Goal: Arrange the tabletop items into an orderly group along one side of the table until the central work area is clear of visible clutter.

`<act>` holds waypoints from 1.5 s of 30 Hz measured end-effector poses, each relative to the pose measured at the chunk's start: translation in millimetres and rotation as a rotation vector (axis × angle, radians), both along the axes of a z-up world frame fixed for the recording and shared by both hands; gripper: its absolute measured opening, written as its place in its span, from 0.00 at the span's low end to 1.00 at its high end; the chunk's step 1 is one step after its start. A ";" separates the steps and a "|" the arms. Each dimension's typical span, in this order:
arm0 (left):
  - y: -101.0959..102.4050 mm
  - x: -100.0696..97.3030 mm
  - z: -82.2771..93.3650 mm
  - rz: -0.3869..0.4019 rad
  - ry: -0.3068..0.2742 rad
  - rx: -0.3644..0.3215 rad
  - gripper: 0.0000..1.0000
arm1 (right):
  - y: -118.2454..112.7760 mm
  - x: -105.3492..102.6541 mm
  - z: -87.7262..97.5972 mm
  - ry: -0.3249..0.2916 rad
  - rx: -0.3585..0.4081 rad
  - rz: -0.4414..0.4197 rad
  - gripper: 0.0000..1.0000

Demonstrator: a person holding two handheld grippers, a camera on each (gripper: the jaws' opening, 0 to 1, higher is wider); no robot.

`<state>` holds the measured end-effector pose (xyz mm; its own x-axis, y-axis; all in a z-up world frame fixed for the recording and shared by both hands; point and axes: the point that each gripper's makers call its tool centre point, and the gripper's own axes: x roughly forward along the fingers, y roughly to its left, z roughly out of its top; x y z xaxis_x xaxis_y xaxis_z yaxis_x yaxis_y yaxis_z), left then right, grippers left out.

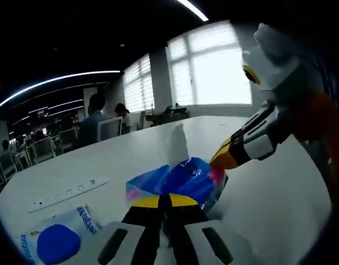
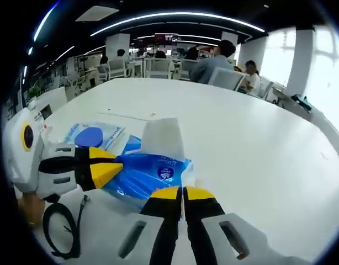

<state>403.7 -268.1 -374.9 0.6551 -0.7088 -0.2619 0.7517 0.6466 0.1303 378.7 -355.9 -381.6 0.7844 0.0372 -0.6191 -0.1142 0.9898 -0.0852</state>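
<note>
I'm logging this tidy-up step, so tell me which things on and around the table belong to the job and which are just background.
Part of the job:
- blue tissue pack, both tongs' tips at it
- white wipes packet
- power strip
- left tongs, right tongs
- white table

Just background:
- black cable
- people seated
- chairs
- windows

An open-plan office: beyond the right gripper (image 2: pixel 183 193), people (image 2: pixel 213 62) are sitting at rows of desks and white chairs (image 2: pixel 227 78) under long ceiling light strips (image 2: pixel 175 15), with blinds covering tall windows (image 1: pixel 213 66).
</note>
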 end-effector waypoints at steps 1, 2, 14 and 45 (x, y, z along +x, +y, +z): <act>-2.0 -2.1 -1.6 -0.004 -0.008 0.014 0.01 | -2.1 -2.5 -1.3 0.003 0.013 -0.003 0.00; -3.3 -3.4 -2.5 -0.007 -0.015 0.018 0.01 | -3.4 -3.8 -2.1 0.006 0.017 -0.004 0.00; -14.3 -20.9 -16.1 -0.049 -0.034 0.077 0.02 | -17.0 -16.4 -15.2 0.057 0.014 -0.034 0.00; -23.3 -43.2 -39.4 -0.117 -0.007 0.201 0.08 | -33.1 -34.3 -39.5 0.198 -0.051 -0.063 0.01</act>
